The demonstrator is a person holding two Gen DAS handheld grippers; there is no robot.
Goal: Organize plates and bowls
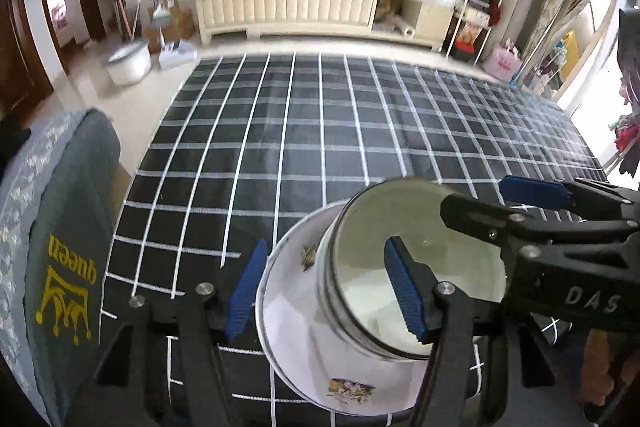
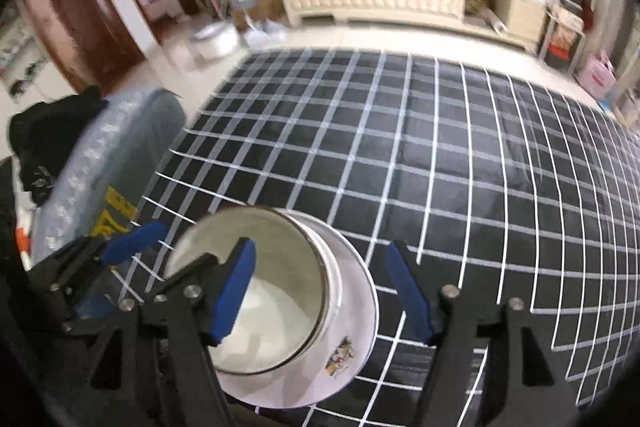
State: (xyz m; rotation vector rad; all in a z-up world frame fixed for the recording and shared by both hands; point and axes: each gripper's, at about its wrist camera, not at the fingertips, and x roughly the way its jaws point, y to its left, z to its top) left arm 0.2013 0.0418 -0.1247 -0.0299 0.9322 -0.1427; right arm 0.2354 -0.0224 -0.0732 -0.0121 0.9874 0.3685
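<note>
Enamel bowl (image 1: 416,267) sits on plate (image 1: 296,339) at near table (image 1: 320,127) edge. Left hand-held gripper (image 1: 326,293) and right hand-held gripper (image 2: 326,293) straddle opposite rims, jaws open, gripping nothing; equally near.

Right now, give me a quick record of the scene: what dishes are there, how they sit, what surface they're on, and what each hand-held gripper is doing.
dishes: one white bowl with a metal rim, one white plate with printed motifs
arrangement: bowl sits on the plate
surface: black tablecloth with white grid lines
left hand-held gripper: open, holding nothing, one finger over the bowl
right hand-held gripper: open, holding nothing, one finger over the bowl
beside the table: grey chair cover with yellow print
</note>
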